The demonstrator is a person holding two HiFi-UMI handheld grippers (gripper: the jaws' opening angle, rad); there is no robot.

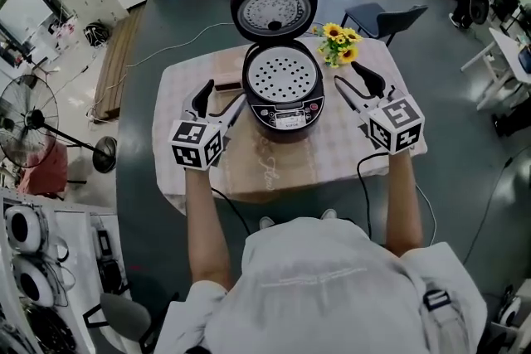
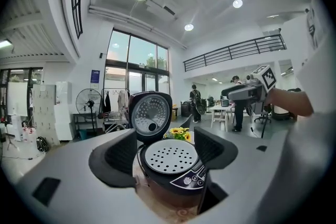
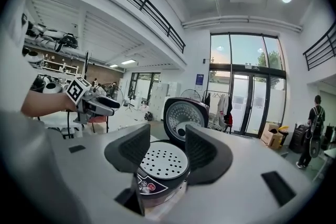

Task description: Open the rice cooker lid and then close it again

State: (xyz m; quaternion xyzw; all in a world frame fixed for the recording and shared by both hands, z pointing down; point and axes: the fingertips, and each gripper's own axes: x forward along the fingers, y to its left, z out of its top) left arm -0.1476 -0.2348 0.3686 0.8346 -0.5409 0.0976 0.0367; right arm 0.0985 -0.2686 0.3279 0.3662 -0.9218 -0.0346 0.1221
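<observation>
The rice cooker [image 1: 284,99] stands on the table [image 1: 332,153], its lid [image 1: 274,10] raised upright behind it and a perforated inner plate [image 1: 282,72] showing in the mouth. Sunflowers [image 1: 338,43] sit just beside the cooker, at its back right. The left gripper [image 1: 220,104] is held near the cooker's left side and the right gripper [image 1: 355,87] near its right. Both have their jaws apart, gripping nothing and clear of the cooker.

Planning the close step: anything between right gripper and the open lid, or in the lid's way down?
Nothing visible. The right gripper, jaws apart, faces the raised lid directly; the perforated top of the rice cooker is bare. The sunflowers stand just right of that route.
</observation>
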